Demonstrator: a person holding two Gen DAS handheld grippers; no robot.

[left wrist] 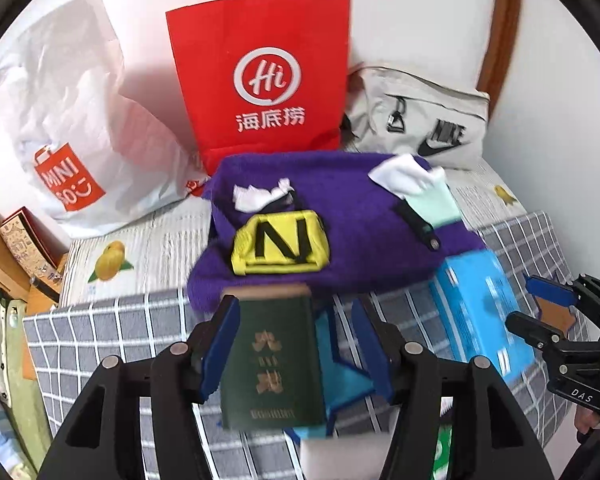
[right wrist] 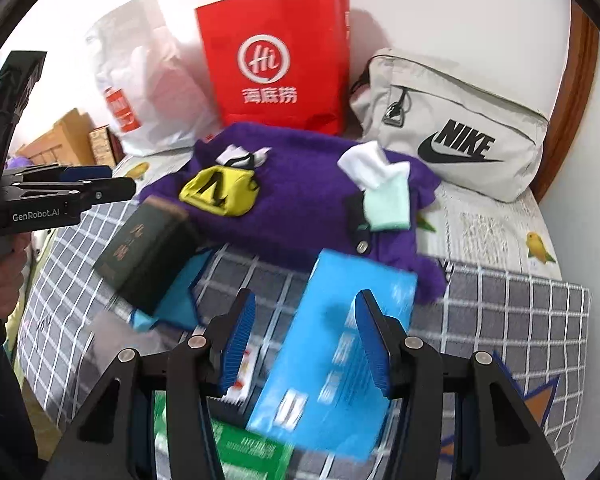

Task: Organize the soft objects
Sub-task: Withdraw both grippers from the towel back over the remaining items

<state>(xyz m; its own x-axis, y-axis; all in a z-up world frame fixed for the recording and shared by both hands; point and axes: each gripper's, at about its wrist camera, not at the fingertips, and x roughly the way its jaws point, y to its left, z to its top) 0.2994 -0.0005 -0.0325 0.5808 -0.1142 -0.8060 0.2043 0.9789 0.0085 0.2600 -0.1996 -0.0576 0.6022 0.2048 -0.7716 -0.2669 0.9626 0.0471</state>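
Green book (left wrist: 274, 354) sits right between my left gripper (left wrist: 296, 344) jaws, spread wide; blue box (right wrist: 332, 356) lies under my right gripper (right wrist: 306, 340), jaws open too.

Three bags (right wrist: 276, 56), two books (right wrist: 144, 256), one purple sweater (right wrist: 308, 196), three socks (right wrist: 220, 192).
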